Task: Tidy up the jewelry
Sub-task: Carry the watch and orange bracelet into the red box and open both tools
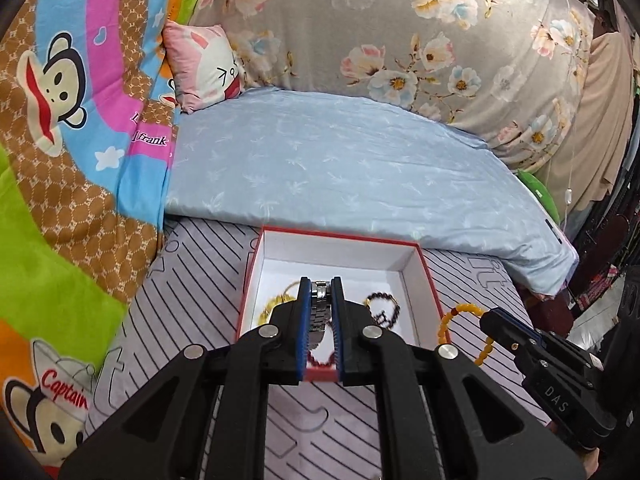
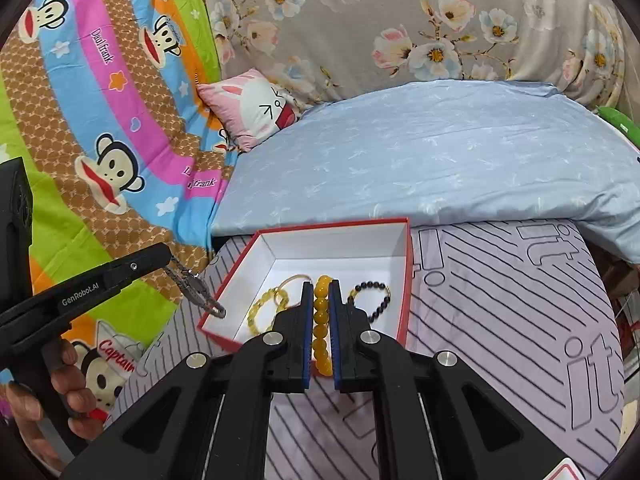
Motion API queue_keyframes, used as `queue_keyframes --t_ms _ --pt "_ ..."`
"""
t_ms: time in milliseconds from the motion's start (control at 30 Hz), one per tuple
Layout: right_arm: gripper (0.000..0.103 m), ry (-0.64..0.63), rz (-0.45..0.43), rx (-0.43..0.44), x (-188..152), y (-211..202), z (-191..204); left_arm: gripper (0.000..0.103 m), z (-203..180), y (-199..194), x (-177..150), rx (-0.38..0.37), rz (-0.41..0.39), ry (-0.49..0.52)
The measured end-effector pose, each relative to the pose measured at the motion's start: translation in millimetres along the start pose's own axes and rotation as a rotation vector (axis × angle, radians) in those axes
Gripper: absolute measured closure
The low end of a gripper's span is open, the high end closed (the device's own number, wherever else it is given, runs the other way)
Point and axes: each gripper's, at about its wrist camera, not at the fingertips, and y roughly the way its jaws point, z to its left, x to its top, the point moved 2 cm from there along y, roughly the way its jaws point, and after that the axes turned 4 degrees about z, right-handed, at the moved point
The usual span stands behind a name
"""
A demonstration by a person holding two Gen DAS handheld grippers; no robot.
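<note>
A red box with a white inside [image 1: 416,276] [image 2: 360,240] lies open on the striped mat. My left gripper [image 1: 320,285] is shut on a silver metal watch [image 1: 319,312], which hangs from it over the box's left edge in the right wrist view [image 2: 196,290]. My right gripper [image 2: 321,286] is shut on an amber bead bracelet [image 2: 321,328], held beside the box's right side in the left wrist view [image 1: 460,322]. Inside the box lie a yellow bracelet [image 2: 266,306], a thin gold bangle [image 2: 296,280] and a dark bead bracelet [image 2: 376,300]. A red bead bracelet [image 1: 320,360] shows between my left fingers.
The box sits on a lilac striped mat [image 2: 500,320] on a bed. A light blue quilt [image 1: 340,168] lies just behind it. A colourful monkey blanket [image 1: 60,160] is at the left, with a small pink pillow [image 1: 200,64] and a floral cover [image 1: 400,32] behind.
</note>
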Motion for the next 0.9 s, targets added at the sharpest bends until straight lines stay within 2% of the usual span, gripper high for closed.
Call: queue_keyframes --t_ms 267,500,900 --pt "0.097 -0.019 0.012 -0.033 23.3 41.7 -4.9 0.094 1.3 47.5 12.9 0.053 0.026 0.024" --pt "0.096 -0.029 0.052 -0.052 27.0 75.4 -6.2 0.094 5.2 80.3 9.0 0.087 0.063 0.042" --pt "0.096 -0.052 0.077 -0.082 30.6 99.3 0.4 0.094 12.7 111.1 3.5 0.109 0.093 0.044"
